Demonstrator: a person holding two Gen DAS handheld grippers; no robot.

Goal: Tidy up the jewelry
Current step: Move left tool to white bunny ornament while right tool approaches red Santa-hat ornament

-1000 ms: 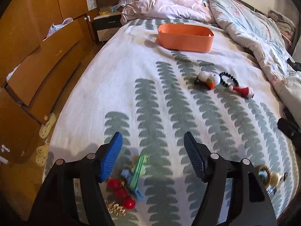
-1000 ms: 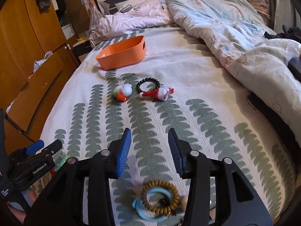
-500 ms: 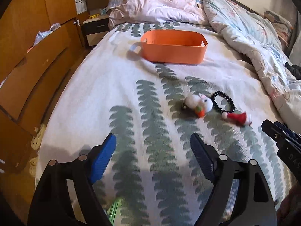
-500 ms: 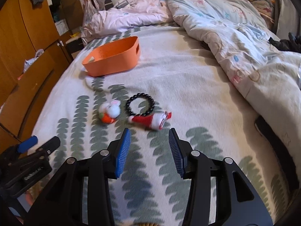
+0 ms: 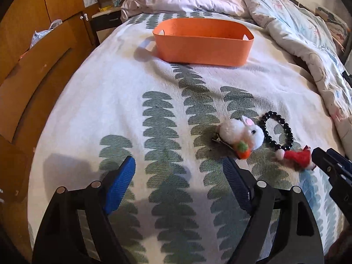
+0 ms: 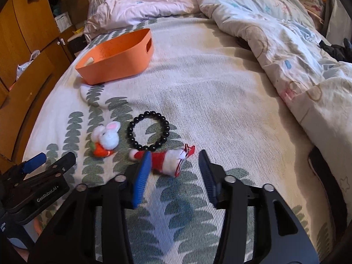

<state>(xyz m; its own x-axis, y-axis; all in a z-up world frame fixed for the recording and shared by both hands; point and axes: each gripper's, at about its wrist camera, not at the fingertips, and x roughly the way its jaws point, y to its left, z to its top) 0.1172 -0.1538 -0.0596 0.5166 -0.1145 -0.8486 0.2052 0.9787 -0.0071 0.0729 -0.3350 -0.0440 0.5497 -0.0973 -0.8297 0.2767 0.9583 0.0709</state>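
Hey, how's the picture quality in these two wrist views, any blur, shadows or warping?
Left wrist view: sharp; the left gripper casts a soft shadow on the leaf-print bedspread; fisheye bends the wardrobe. Right wrist view: slightly motion-blurred around the Santa hat clip by the right gripper, edges curved too.

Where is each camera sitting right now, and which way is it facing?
Left wrist: on the left claw, open, facing up the bed toward the orange bin; the right claw's tip enters at right.
Right wrist: on the right claw, open, over the Santa hat clip; left claw at lower left.
Shared: bin, bunny clip, black bead bracelet.
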